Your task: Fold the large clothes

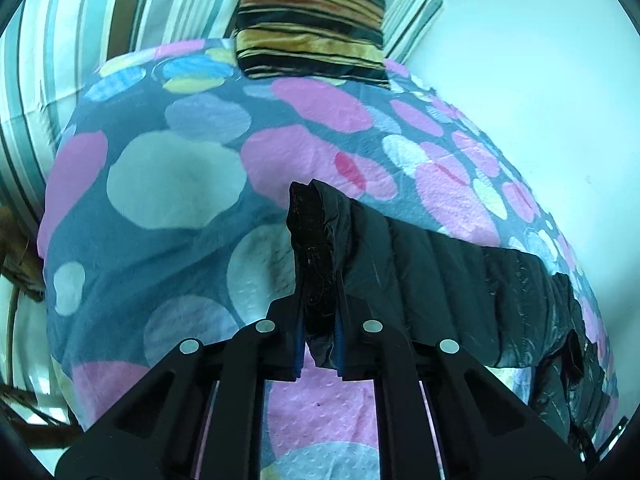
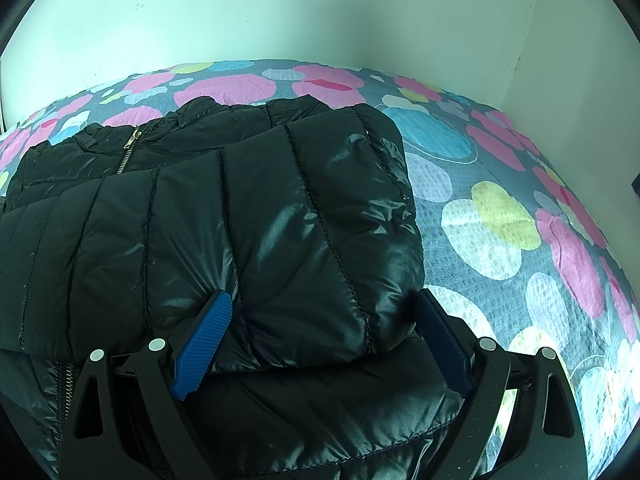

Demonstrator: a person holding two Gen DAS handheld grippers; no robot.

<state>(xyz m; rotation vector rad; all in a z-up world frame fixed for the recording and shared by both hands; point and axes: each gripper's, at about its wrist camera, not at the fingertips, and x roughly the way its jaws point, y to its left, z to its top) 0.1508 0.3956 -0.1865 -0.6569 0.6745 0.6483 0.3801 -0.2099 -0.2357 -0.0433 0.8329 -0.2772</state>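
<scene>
A big black puffy jacket [image 2: 208, 216] lies on a bed covered with a spotty blanket [image 2: 488, 216] — gray-blue with pink, white, blue and yellow blobs. In the right wrist view the jacket fills the left and middle of the picture. One part is folded over on top of the rest, and a silver zipper [image 2: 129, 148] shows near its far left side. The right gripper [image 2: 320, 304] has its blue pads [image 2: 204, 340] spread wide apart, one on each side of a fat fold of the jacket. The left pad rests on the shiny cloth and the right pad sits by the jacket's edge, but the fingers are not squeezed together. In the left wrist view the left gripper [image 1: 320, 320] has its two fingers pressed close, pinching a dark edge of the jacket [image 1: 440, 280] that sticks up between them — the rest of the jacket stretches away to the right, draped over the blanket [image 1: 176, 184]. At the far end of the bed stands a striped pillow [image 1: 312, 16] in black, yellow and brown. Behind it hangs a striped curtain [image 1: 80, 32] in white and teal. A plain pale wall [image 2: 280, 12] runs along the far side of the bed.
</scene>
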